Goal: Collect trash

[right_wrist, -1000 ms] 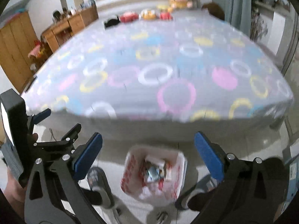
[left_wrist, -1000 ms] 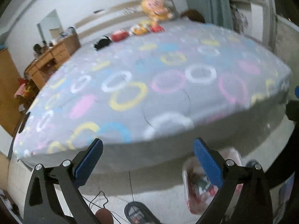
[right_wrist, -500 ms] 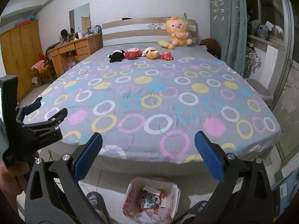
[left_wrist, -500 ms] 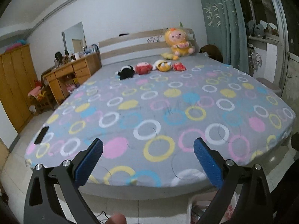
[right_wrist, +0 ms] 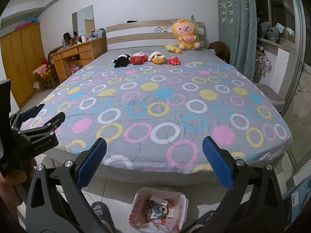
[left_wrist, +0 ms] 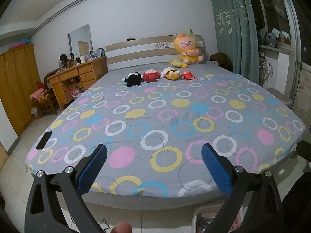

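Observation:
A trash bin lined with a white and red plastic bag (right_wrist: 158, 211) stands on the floor at the foot of the bed, holding several boxes and wrappers. Its edge shows at the bottom of the left wrist view (left_wrist: 196, 222). My left gripper (left_wrist: 154, 168) is open and empty, held above the bed's foot. It also shows at the left of the right wrist view (right_wrist: 37, 120). My right gripper (right_wrist: 154, 167) is open and empty, above the bin. No loose trash shows on the bed.
A large bed (left_wrist: 175, 116) with a grey sheet of coloured rings fills both views. Several plush toys (left_wrist: 151, 75) lie near the headboard. A black phone (left_wrist: 44, 140) lies at the bed's left corner. A wooden desk (left_wrist: 75, 79) and wardrobe (left_wrist: 15, 89) stand left; curtains (left_wrist: 237, 29) right.
Both grippers have risen and tilted up from looking down at the bed's edge and floor. The whole bed and room now show. Both stayed open.

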`<state>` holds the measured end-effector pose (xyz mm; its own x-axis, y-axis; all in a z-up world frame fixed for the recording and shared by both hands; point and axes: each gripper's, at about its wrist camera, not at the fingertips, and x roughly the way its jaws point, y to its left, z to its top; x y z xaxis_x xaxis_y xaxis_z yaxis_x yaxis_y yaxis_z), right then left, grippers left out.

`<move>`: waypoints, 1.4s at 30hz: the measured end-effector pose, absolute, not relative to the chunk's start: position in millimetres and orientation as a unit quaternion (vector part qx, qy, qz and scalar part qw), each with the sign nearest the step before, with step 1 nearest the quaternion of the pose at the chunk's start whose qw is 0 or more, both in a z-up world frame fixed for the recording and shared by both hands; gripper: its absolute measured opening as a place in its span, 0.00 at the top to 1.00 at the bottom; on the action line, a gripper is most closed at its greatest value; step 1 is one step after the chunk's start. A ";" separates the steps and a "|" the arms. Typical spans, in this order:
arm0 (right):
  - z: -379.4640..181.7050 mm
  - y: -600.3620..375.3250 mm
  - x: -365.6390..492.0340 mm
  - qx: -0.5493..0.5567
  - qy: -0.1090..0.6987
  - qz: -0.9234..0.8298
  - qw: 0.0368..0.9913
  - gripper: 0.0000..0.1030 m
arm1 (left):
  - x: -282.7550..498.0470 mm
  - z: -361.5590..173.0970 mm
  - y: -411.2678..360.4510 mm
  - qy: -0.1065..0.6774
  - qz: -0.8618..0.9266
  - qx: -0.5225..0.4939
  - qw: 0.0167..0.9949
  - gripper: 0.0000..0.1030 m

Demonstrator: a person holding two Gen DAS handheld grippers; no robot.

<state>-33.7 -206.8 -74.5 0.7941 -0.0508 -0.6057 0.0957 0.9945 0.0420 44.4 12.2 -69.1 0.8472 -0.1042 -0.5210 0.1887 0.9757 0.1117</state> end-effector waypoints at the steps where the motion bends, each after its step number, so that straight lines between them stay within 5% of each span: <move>1: -74.1 -206.8 -33.6 0.035 0.318 -0.038 0.947 0.06 | 43.9 -68.6 13.3 0.267 -0.077 0.074 0.958 0.08; 42: -76.9 -204.5 -40.6 0.048 0.322 -0.030 0.945 0.06 | 32.7 -67.3 14.4 0.274 -0.091 0.019 0.957 0.08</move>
<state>-40.6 -204.5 -76.9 0.7907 -0.0261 -0.6117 0.0881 0.9935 0.0714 32.7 14.4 -67.3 0.8337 -0.1632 -0.5275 0.1841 0.9828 -0.0130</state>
